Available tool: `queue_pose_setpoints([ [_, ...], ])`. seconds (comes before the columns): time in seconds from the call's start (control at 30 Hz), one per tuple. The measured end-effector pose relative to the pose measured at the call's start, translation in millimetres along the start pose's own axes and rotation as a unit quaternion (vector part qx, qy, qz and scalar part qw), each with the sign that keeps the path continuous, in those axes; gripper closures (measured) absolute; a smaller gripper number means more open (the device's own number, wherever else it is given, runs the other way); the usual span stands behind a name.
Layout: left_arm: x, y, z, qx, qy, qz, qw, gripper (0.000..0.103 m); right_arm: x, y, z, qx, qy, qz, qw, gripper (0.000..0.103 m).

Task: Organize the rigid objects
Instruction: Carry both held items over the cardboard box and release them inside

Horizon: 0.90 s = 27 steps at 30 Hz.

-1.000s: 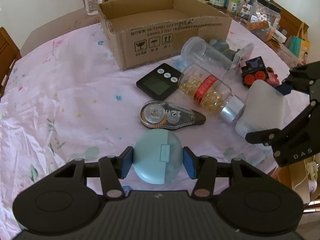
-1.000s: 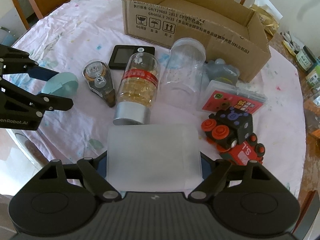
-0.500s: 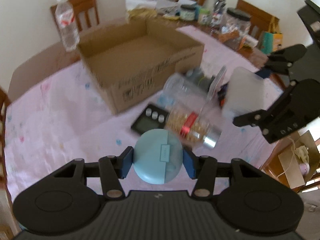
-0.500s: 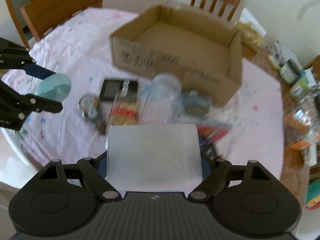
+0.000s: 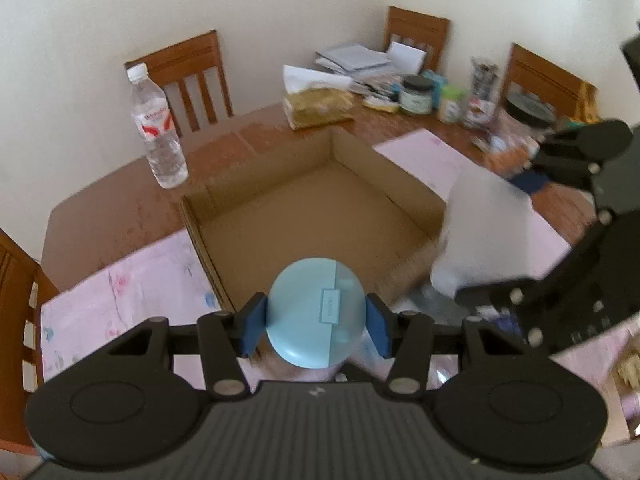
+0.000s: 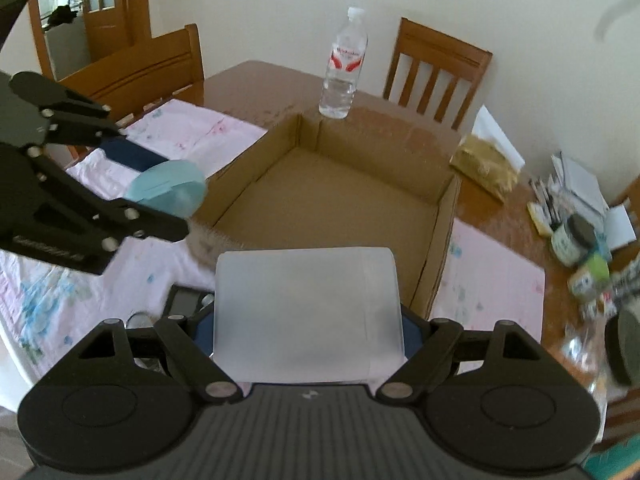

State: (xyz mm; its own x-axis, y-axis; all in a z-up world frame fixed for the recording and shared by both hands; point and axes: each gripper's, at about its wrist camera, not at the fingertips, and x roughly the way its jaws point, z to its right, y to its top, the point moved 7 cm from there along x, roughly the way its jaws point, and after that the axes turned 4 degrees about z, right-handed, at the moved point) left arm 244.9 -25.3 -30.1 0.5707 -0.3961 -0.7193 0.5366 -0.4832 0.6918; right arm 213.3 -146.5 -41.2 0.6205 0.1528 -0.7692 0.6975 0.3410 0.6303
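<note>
Colours only: pale blue round case (image 5: 316, 312) w/ small white label, lighter blue on its right half. Frosted translucent white box (image 6: 306, 314). Both grippers black, fingers (image 5: 251, 330) w/ dark blue pads. Cardboard box (image 5: 320, 216) plain brown. Worktop (image 5: 120, 208) reddish-brown wood; cloth (image 5: 120, 292) pale pink w/ blue/pink floral print. Water bottle (image 5: 160, 128) clear, red/white label, white cap. Chairs (image 6: 436, 68) orange-brown wood.

The cardboard box (image 5: 316, 216) sits on the counter (image 5: 116, 208), open side up. A water bottle (image 5: 158, 128) stands just behind its far corner, chairs (image 6: 436, 68) behind that. Jars (image 5: 418, 94) crowd the counter's right end.
</note>
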Motion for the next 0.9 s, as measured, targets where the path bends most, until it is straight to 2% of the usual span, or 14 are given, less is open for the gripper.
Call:
queue_pose_setpoints([
  [0.23, 71, 28, -24, -0.041, 0.026, -0.016, 0.9987, 0.051, 28, 18, 34, 0.010, 0.007, 0.006, 1.000, 0.016],
  [0.47, 141, 30, -48, -0.058, 0.058, -0.060, 0.9948, 0.051, 44, 19, 57, 0.035, 0.008, -0.002, 0.999, 0.016],
  [0.6, 167, 35, -60, -0.072, 0.075, -0.065, 0.9924, 0.051, 52, 18, 64, 0.042, 0.006, -0.008, 0.999, 0.016],
  [0.67, 173, 40, -70, -0.085, 0.093, -0.051, 0.9907, 0.044, 57, 20, 67, 0.045, 0.006, -0.010, 0.999, 0.016],
  [0.7, 172, 42, -73, -0.088, 0.102, -0.044, 0.9899, 0.033, 59, 21, 68, 0.046, 0.008, -0.011, 0.999, 0.016],
  [0.73, 171, 44, -76, -0.094, 0.110, -0.038, 0.9887, 0.027, 60, 22, 69, 0.048, 0.008, -0.011, 0.999, 0.016],
  [0.8, 163, 49, -80, -0.107, 0.112, -0.026, 0.9875, 0.026, 65, 24, 72, 0.046, 0.006, -0.013, 0.999, 0.016],
  [0.9, 141, 52, -84, -0.125, 0.116, -0.005, 0.9854, 0.010, 77, 29, 76, 0.045, 0.008, -0.018, 0.999, 0.016],
])
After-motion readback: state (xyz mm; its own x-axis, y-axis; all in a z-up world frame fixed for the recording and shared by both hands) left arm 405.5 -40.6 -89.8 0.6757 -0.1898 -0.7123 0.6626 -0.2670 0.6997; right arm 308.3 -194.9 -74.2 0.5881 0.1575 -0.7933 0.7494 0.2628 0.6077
